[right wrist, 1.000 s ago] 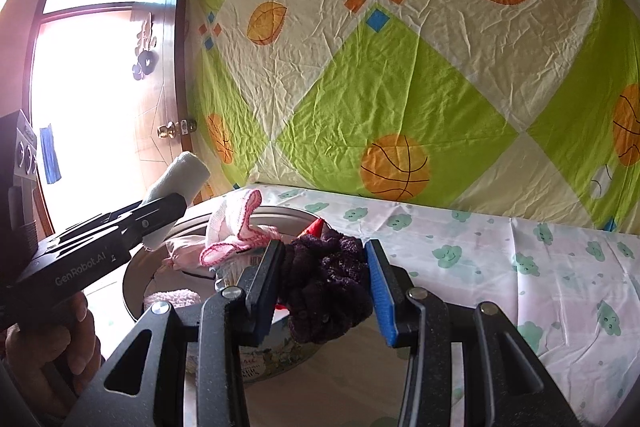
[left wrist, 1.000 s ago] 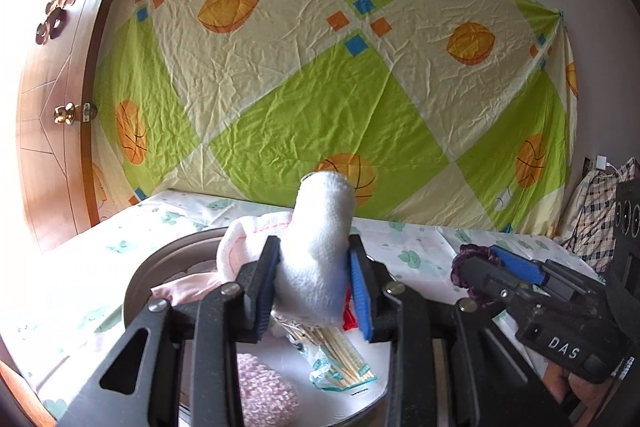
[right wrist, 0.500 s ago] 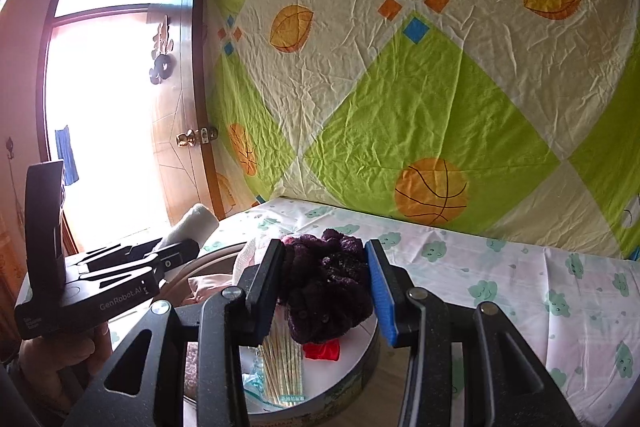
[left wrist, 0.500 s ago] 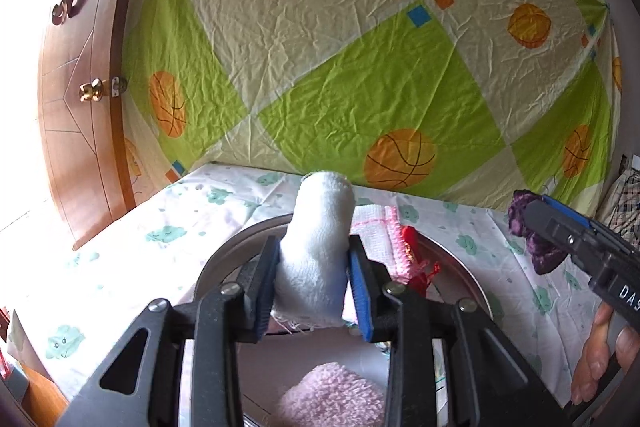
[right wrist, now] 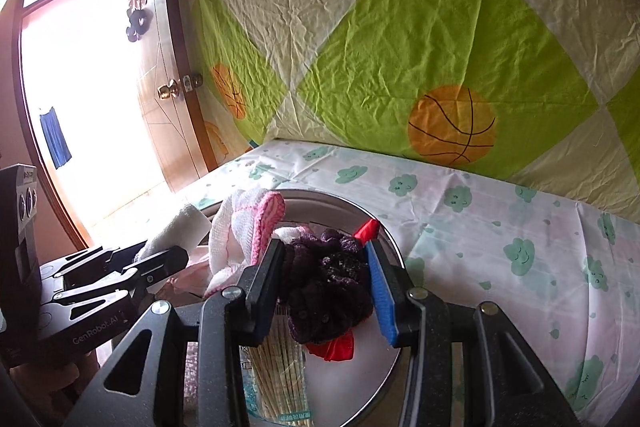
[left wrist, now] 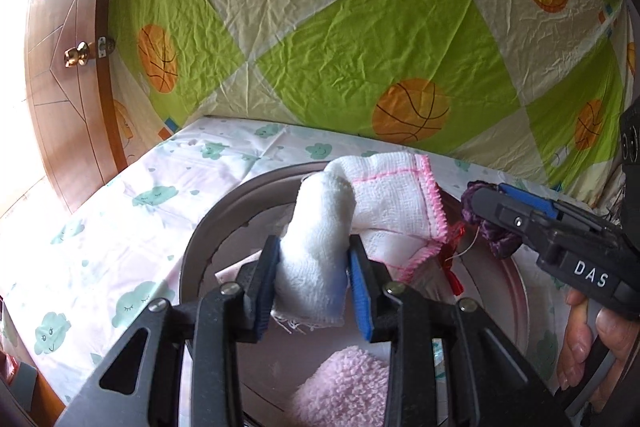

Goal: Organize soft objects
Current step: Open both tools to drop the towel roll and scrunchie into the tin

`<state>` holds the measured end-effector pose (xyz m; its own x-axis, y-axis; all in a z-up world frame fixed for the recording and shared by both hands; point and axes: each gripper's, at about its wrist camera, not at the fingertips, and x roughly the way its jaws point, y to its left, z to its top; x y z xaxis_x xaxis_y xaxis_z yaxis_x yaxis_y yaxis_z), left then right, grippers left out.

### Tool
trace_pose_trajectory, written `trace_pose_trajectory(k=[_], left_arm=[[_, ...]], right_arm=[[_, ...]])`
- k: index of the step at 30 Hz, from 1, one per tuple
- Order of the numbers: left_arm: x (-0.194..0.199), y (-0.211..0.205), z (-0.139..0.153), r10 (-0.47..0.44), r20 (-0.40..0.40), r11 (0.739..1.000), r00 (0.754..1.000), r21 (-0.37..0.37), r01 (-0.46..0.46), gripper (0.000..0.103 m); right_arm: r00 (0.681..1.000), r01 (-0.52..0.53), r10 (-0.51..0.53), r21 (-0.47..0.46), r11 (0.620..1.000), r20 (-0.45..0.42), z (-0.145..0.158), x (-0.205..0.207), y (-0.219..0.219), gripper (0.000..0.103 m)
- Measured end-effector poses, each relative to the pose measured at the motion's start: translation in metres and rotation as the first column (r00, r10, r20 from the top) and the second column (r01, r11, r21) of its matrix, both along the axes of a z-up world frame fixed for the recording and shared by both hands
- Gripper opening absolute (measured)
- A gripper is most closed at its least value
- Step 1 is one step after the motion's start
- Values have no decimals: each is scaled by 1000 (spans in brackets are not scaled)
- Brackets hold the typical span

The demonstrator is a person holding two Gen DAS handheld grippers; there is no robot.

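basin (left wrist: pixel 208 227): pink cloths, sticks | left gripper (left wrist: pixel 314 279) clamps white cloth (left wrist: pixel 316 255) | right gripper (right wrist: pixel 326 283) clamps purple scrunchie (right wrist: pixel 328 287)

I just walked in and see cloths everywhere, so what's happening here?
A person is sorting soft items with a handheld gripper in each hand, over a round metal basin on a bed. The left gripper is clamped on a rolled white cloth. The right gripper is clamped on a dark purple knitted piece. A pink-edged white cloth, a fluffy pink cloth, something red and a packet of sticks are in the basin.
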<state>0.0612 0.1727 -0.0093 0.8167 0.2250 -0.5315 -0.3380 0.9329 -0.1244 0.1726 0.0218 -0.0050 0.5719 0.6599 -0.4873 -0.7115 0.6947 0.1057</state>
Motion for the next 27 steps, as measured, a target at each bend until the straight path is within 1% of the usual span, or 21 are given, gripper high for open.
trace_pose_trajectory(k=[3, 5, 7, 8, 9, 10, 12, 16, 24, 27], left_arm=[[7, 0, -7, -6, -36, 1000, 999, -1, 6, 33], [10, 1, -13, -12, -54, 1000, 998, -14, 12, 33], [13, 1, -18, -17, -74, 1000, 997, -13, 16, 35], [13, 0, -20, -18, -79, 1000, 997, -17, 17, 36], [13, 0, -20, -14, -81, 1000, 997, -16, 13, 46], [13, -1, -20, -14, -82, 1000, 997, -13, 13, 58], [11, -2, -19, -12, -80, 1000, 997, -10, 12, 68], [4, -5, -13, 1, -57, 1000, 998, 3, -1, 74], [-6, -10, -4, 11, -27, 1000, 1000, 20, -11, 81], [-10, -13, -3, 15, -23, 1000, 1000, 23, -14, 85]], right_arm=[[1000, -5, 5, -20, 1000, -17, -7, 3, 4, 44], [1000, -8, 7, -24, 1000, -24, -10, 3, 5, 50], [999, -15, 14, -24, 1000, -34, -11, 3, 5, 58], [999, -16, 16, -25, 1000, -29, -11, 2, 5, 59], [1000, -17, 16, -26, 1000, -25, -11, 0, 5, 61], [1000, -19, 19, -23, 1000, -25, -10, -1, 4, 63], [1000, -20, 20, -8, 1000, -24, -8, -5, 1, 67], [1000, -14, 14, 4, 1000, -8, -3, -13, -6, 69], [1000, -11, 10, 34, 999, 17, 4, -30, -19, 71], [1000, -7, 6, 50, 999, 12, 6, -34, -24, 72]])
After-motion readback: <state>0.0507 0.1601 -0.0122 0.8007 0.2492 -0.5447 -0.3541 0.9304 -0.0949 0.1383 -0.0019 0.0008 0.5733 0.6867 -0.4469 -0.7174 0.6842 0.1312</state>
